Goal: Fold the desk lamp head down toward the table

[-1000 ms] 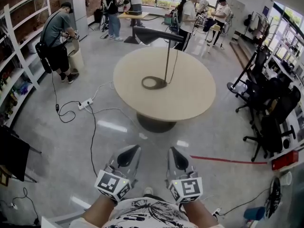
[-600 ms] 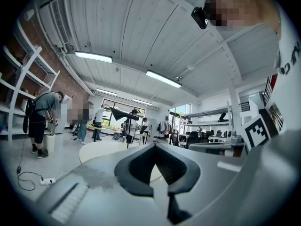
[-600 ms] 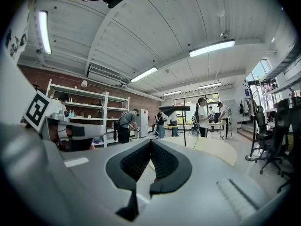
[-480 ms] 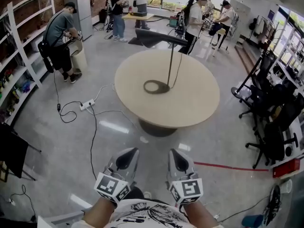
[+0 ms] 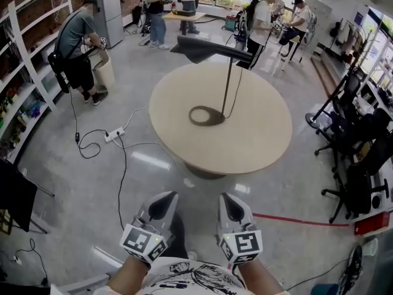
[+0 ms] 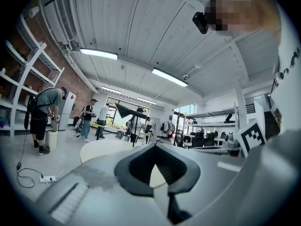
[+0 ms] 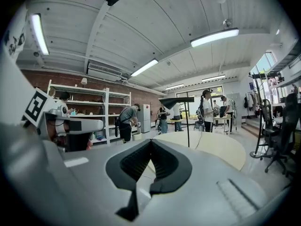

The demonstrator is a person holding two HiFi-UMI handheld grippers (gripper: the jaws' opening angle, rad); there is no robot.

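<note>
A black desk lamp [image 5: 228, 82] stands on the round beige table [image 5: 258, 137]. It has a ring base [image 5: 206, 115], a thin upright pole and a flat head [image 5: 206, 49] held level, high above the tabletop. Both grippers hang low in front of the person's body, well short of the table and touching nothing. My left gripper [image 5: 166, 197] and my right gripper [image 5: 226, 197] are shut and hold nothing. The left gripper view shows the lamp [image 6: 132, 112] far off beyond the left gripper [image 6: 155, 145]. The right gripper view shows the lamp [image 7: 177, 99] beyond the right gripper [image 7: 150, 141].
A power strip [image 5: 113, 134] and cables lie on the floor left of the table. Office chairs [image 5: 359, 155] stand at the right and white shelves [image 5: 27, 78] at the left. Red tape [image 5: 295, 220] marks the floor. Several people [image 5: 77, 42] stand beyond the table.
The table and lamp have come a little nearer and sit lower in the head view. Both grippers keep the same shut pose by the body.
</note>
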